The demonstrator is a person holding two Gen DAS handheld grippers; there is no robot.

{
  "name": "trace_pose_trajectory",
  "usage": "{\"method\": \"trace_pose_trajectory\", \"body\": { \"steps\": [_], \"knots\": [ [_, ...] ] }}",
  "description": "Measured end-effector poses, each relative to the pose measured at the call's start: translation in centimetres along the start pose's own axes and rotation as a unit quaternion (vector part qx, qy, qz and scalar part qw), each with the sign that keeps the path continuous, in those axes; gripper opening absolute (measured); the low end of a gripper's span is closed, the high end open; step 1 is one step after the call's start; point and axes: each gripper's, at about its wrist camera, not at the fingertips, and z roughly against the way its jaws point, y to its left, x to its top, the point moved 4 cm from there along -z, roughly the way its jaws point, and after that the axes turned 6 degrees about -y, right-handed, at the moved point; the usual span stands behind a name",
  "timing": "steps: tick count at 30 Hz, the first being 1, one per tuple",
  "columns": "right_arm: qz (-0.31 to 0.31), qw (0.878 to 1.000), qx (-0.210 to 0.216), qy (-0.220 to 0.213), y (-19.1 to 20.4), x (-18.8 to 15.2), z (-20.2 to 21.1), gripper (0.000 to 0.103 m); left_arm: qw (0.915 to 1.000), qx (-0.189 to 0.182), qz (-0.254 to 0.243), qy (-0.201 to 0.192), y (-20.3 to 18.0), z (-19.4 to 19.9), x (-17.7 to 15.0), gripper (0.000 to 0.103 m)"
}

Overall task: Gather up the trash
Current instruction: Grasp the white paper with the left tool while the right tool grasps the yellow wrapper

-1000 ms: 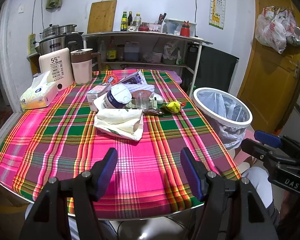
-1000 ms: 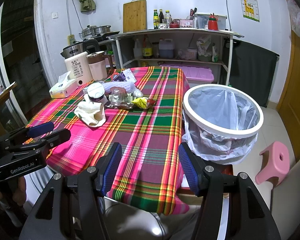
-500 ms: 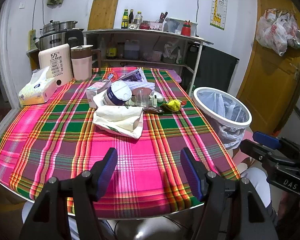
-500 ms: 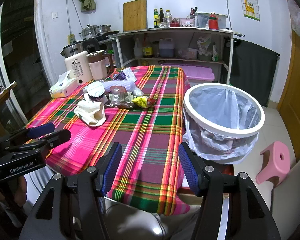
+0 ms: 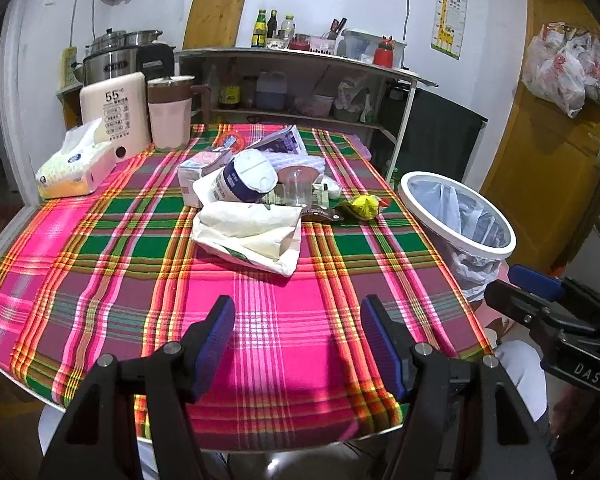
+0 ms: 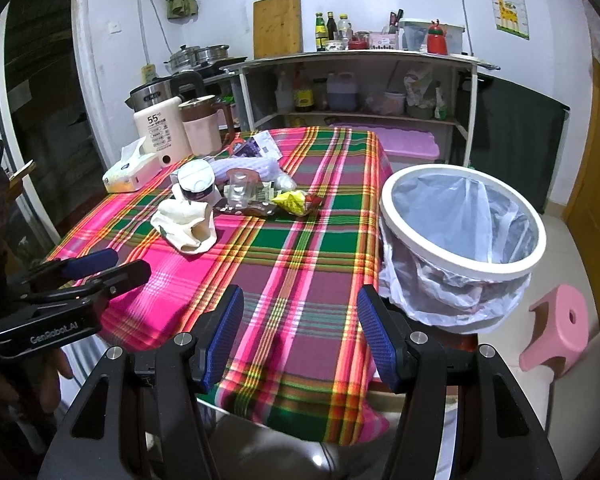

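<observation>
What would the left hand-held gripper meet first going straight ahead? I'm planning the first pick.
Probably the crumpled cream paper bag, nearest of the trash pile; the left hand-held gripper is open with bare tablecloth before it. Depth is uncertain.

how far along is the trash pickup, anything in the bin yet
Nothing looks done: the white bin beside the table shows only its plastic liner inside. Nothing is in hand either; the left gripper and right gripper are both open and empty, over the near edge of the plaid tablecloth. All of it is left: the cream bag, yellow wrapper and the rest of the pile sit mid-table.
</observation>
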Motion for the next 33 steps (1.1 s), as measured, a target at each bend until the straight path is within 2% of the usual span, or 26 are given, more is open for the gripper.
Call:
{"method": "trace_pose_trajectory", "body": {
  "steps": [11,23,33],
  "knots": [
    [0.037,0.999,0.025,0.008,1.3,2.0,-4.8,0.06,0.9993,0.021,0.029,0.011,3.3,-3.3,1.3,0.067],
    [0.045,0.998,0.038,0.038,0.0,4.9,-12.1,0.06,0.9964,0.033,0.077,0.018,6.4,-6.4,2.9,0.069],
    [0.053,0.995,0.056,0.062,-0.4,6.5,-16.4,0.06,0.9929,0.012,0.108,0.049,7.1,-9.1,2.5,0.069]
  ]
}}
